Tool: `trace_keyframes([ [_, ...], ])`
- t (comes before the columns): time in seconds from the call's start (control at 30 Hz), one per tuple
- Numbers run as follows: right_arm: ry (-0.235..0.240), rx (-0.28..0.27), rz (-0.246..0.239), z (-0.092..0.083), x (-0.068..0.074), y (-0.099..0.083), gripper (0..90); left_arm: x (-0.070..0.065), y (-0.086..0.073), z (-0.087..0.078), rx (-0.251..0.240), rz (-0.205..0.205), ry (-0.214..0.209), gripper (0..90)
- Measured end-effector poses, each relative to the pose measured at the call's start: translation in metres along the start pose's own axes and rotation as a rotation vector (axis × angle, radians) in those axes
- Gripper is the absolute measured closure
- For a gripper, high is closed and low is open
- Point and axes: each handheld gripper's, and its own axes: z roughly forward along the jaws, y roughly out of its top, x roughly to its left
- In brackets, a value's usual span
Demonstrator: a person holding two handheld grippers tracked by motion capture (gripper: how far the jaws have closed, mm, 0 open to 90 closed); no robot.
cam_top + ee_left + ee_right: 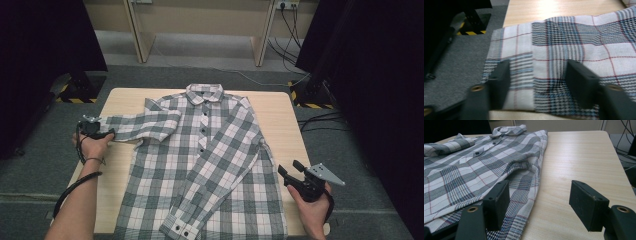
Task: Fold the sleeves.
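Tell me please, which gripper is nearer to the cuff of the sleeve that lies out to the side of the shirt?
Left. The left gripper is at that sleeve cuff, its jaws apart with the cuff fabric between them. The right gripper hovers beside the plaid shirt at its opposite edge, jaws open over the table.

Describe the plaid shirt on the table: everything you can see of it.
The shirt is woven cloth in a white, grey and dark check with thin red lines. It lies flat, front up and buttoned, collar at the far side of the wooden table. One sleeve is folded diagonally across the front; the other stretches sideways to the table's edge, where the left gripper has its open jaws around the cuff. The right gripper is open by the hem.
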Motion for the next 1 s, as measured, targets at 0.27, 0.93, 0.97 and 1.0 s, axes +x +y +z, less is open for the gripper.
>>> trace_keyframes([
  [0.27,0.005,-0.003,0.007,-0.0007,-0.0005,-0.0003,33.5,-0.0030,-0.0005,-0.0003,-0.009,0.067,0.003,74.4],
  [0.93,0.012,-0.001,0.019,-0.0009,-0.0019,-0.0002,33.5,-0.0004,-0.0014,-0.0027,-0.026,0.018,-0.011,84.6],
  [0.97,0.011,-0.001,0.019,-0.0008,-0.0019,-0.0002,33.4,0.0001,-0.0017,-0.0029,-0.031,0.012,-0.015,84.6],
  [1.0,0.011,0.000,0.018,-0.0008,-0.0018,-0.0002,33.4,0.0008,-0.0018,-0.0034,-0.033,0.006,-0.019,84.7],
])
